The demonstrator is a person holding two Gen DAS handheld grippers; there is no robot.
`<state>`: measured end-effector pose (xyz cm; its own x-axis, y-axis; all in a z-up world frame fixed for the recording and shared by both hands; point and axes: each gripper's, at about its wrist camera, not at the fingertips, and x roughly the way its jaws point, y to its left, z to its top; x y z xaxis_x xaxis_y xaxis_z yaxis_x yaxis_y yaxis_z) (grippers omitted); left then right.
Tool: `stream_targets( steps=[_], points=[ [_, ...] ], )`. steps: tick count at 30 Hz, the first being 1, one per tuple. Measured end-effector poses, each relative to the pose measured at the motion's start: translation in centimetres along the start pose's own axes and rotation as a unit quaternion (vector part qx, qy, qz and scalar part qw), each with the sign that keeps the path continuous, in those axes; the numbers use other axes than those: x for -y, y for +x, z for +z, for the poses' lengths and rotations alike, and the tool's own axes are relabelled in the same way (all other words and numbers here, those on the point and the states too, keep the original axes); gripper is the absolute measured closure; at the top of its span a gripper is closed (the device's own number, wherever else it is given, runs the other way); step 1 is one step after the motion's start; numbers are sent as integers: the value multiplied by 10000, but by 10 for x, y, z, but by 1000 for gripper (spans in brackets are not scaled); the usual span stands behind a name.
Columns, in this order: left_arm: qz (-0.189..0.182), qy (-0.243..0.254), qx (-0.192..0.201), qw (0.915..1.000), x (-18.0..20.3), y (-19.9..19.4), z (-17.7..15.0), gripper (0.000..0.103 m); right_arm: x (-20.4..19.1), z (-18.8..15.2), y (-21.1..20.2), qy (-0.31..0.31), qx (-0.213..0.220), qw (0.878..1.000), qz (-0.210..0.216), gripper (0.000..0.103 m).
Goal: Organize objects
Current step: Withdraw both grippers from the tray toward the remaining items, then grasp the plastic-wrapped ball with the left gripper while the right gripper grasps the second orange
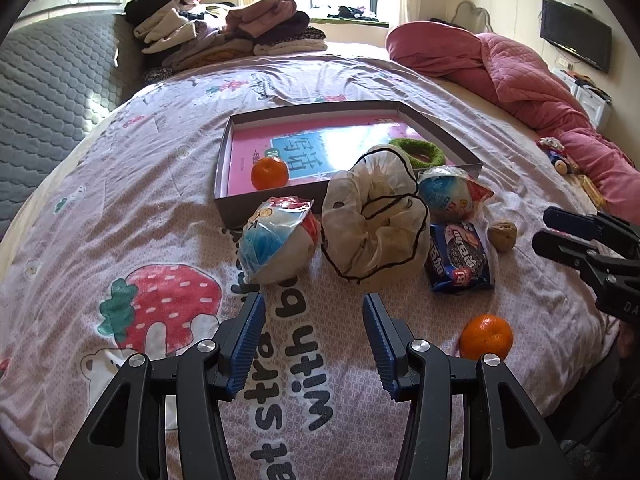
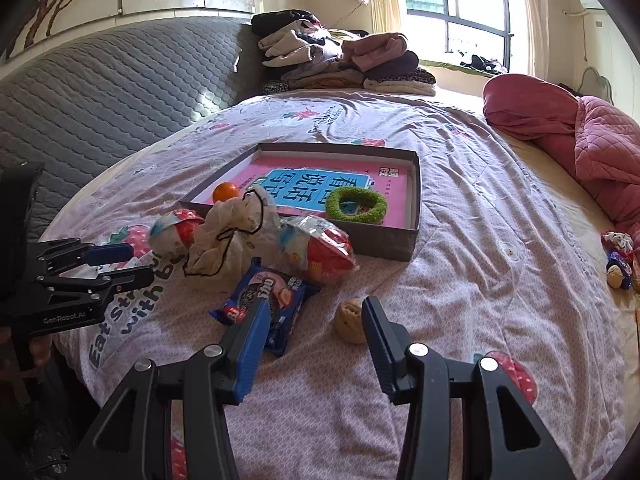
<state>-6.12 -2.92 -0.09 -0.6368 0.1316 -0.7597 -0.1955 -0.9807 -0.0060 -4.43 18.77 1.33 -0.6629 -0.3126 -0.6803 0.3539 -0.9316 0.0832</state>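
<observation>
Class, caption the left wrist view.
Open left gripper faces a drawstring bag and snacks before the box.

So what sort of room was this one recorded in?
Most likely a home bedroom: the items lie on a bed with a strawberry-print duvet, folded clothes are stacked near the window, a pink quilt is bunched along one side, and a wall-mounted TV hangs nearby.

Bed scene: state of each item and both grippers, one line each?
left gripper: open, empty, above the bedspread
right gripper: open, empty
box: open-topped, holds a pink book
green ring: inside box
orange: inside box
second orange: loose on the bedspread, outside box
drawstring bag: slumped, outside box
cookie pack: lying flat, sealed
walnut: on the bedspread
</observation>
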Motion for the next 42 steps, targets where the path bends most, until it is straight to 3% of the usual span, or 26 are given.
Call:
stream_targets(
  steps=[19, 26, 42],
  points=[
    [82, -134, -51, 9999, -8, -11, -17, 51, -45, -36, -2, -198, -251, 9991, 264, 55],
    [122, -148, -62, 9998, -9, -9, -19, 51, -59, -41, 4, -287, -353, 9986, 266, 48],
    [16, -232, 134, 9996, -18, 4, -18, 51, -64, -47, 18, -258, -462, 9984, 191, 47]
  ],
)
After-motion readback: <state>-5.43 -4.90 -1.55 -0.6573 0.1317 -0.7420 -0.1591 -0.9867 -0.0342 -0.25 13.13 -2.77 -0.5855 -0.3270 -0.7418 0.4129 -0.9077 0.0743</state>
